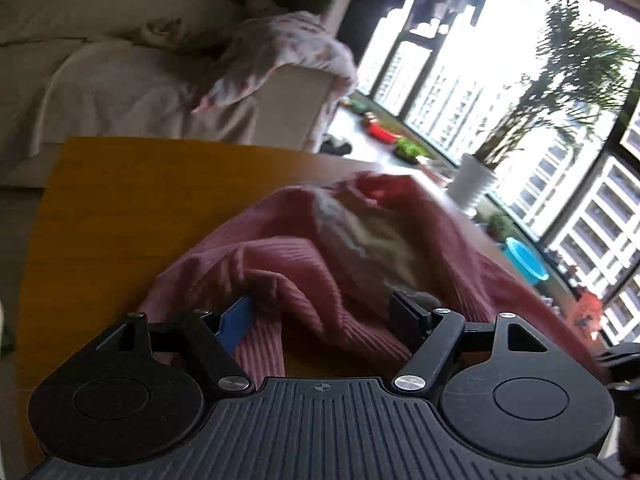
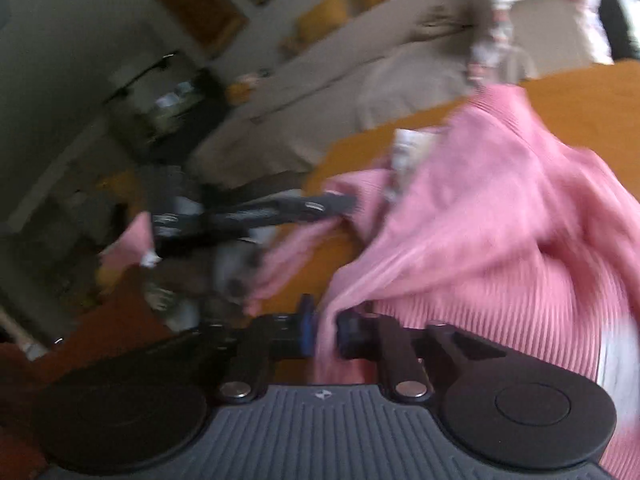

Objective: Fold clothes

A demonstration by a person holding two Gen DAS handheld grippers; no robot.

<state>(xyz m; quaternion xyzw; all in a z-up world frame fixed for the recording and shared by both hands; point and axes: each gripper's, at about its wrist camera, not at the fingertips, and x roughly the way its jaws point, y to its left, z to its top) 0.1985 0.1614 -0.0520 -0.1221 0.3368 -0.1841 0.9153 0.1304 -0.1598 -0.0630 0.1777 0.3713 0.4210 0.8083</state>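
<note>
Garment: pink ribbed knit sweater [image 1: 304, 264], heaped in loose folds on the counter, its pale inner lining showing near the top of the heap.
Support: yellow-orange wooden counter [image 1: 120, 200], bare on the side left of the sweater in the left wrist view.
Left hand-held gripper [image 1: 324, 312]: jaws spread wide and released; a fold of the sweater lies between the fingers, and the pads do not press on it; the blue pad [image 1: 236, 320] is partly covered by cloth.
Right hand-held gripper [image 2: 324, 332]: clenched on a narrow pinch of the sweater's edge; the cloth rises from between the jaws toward the main heap at upper right.
Cross view: the left hand-held gripper appears in the right wrist picture as a dark blurred shape at the sweater's left end.
Background: beige-covered sofa [image 1: 100, 80] with a floral cloth [image 1: 288, 52] draped over its arm; white ribbed plant pot [image 1: 474, 180] by the large window [image 1: 460, 80].
Image quality: right wrist picture blurred.
</note>
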